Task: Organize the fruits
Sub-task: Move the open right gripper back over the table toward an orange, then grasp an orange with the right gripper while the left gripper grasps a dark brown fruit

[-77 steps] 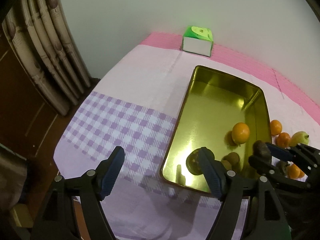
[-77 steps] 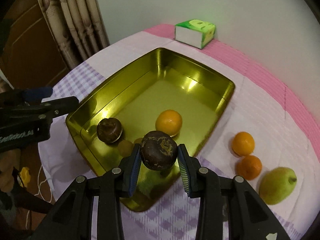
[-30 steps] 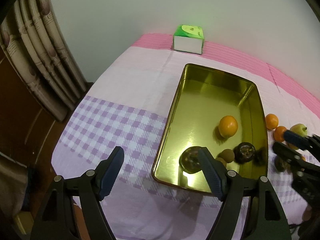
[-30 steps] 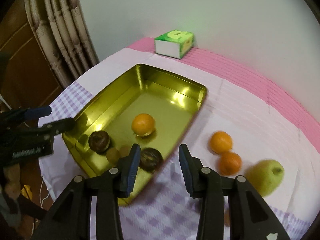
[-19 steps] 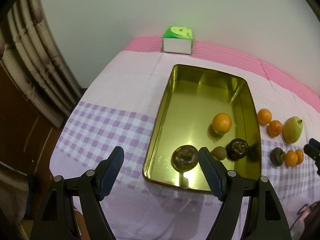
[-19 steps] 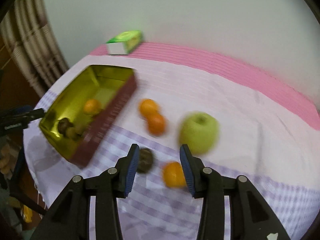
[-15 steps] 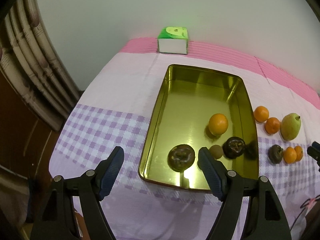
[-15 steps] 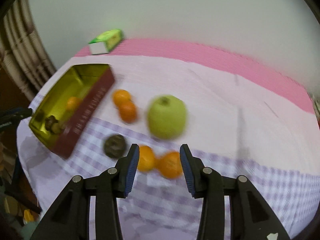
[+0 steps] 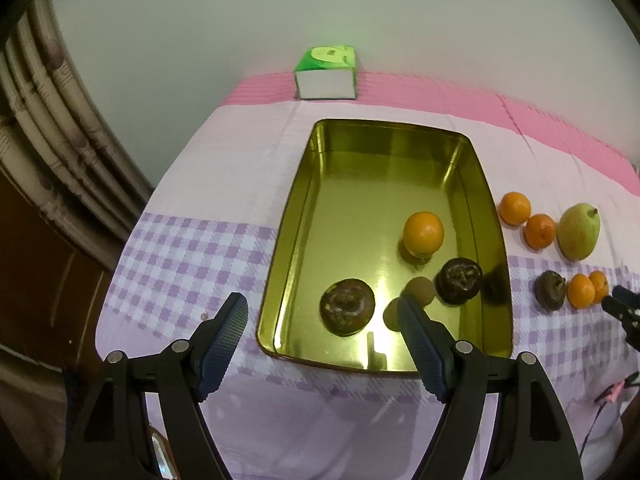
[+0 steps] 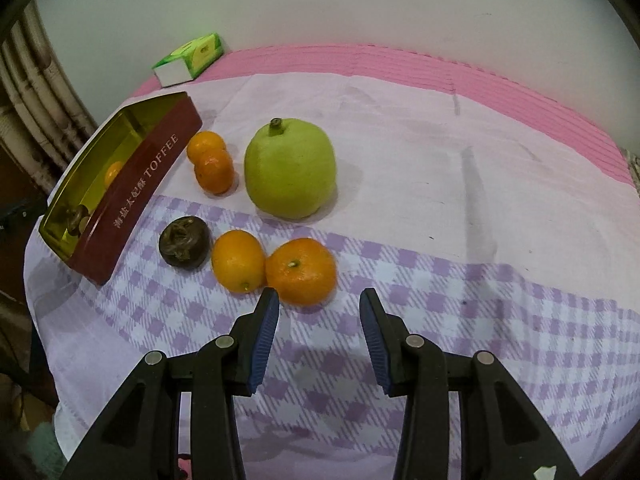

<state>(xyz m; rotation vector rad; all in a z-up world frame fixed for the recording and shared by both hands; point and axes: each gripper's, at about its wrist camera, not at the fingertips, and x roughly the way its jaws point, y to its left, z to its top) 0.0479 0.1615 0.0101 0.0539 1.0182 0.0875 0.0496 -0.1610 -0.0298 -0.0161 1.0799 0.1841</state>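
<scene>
Since the earlier frames, the right gripper [image 10: 316, 336] is no longer carrying a dark fruit over the gold tin [image 9: 304, 216]; that fruit [image 9: 459, 280] is now lying inside, and the gripper is hovering over the loose fruit on the checked cloth [image 10: 460, 320], jaws parted with nothing between them.

Tin contents: one orange [image 9: 423, 233], two dark fruits, the other [image 9: 347, 306] nearer the left gripper, and a small brown fruit [image 9: 419, 290] between them.

Remaining on the cloth beside the tin: two small oranges [image 10: 211, 166] touching, a green pear [image 10: 291, 168], one dark fruit [image 10: 185, 242], and two larger oranges [image 10: 276, 266] touching just ahead of the right gripper.

The left gripper [image 9: 322, 334] is hanging by the tin's near end, jaws apart and empty.

By this count, four are stowed and six are waiting.
</scene>
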